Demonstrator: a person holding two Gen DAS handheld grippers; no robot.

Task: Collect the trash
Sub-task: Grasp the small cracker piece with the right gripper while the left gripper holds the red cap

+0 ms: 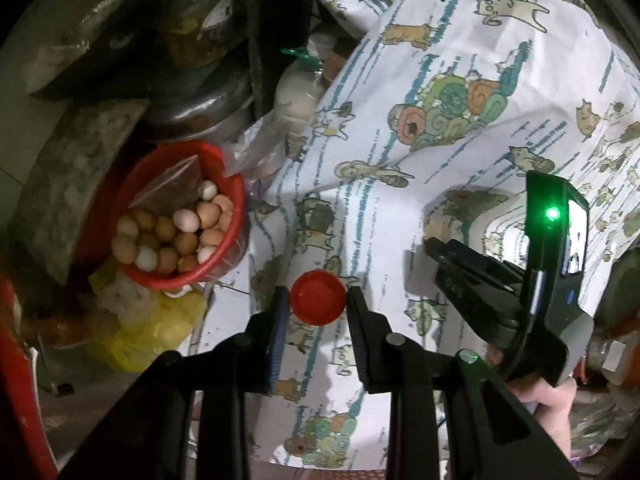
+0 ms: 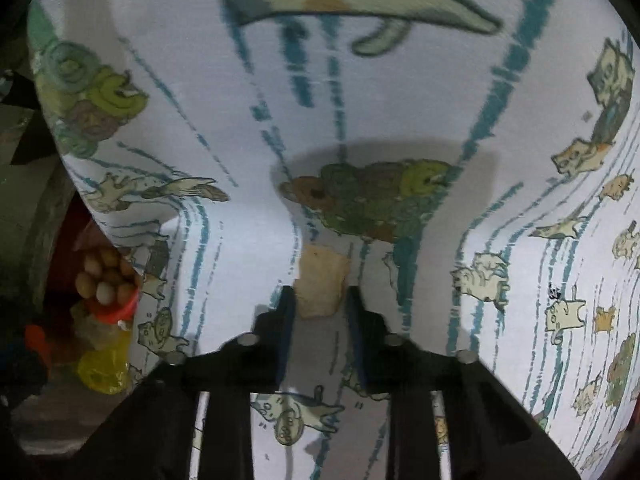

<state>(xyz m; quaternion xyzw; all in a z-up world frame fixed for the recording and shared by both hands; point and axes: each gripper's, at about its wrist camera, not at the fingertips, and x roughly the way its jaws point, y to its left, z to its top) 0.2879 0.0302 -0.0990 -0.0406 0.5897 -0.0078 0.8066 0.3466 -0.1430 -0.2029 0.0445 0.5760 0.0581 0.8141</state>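
Note:
A round red bottle cap (image 1: pixel 318 298) sits between the fingertips of my left gripper (image 1: pixel 318 300), which is shut on it just above a white cloth printed with cartoon animals (image 1: pixel 460 120). My right gripper (image 2: pixel 320 300) is shut on a small beige scrap of trash (image 2: pixel 322 284) close over the same cloth (image 2: pixel 248 128). In the left wrist view the right gripper's black body (image 1: pixel 516 292) with a green light is at the right, its fingertips pointing left.
A red bowl of eggs (image 1: pixel 180 224) stands left of the cloth, with a yellow plastic bag (image 1: pixel 156 328) below it. Dark metal pots (image 1: pixel 200 92) and a bottle (image 1: pixel 300 92) crowd the upper left. The eggs also show in the right wrist view (image 2: pixel 106 278).

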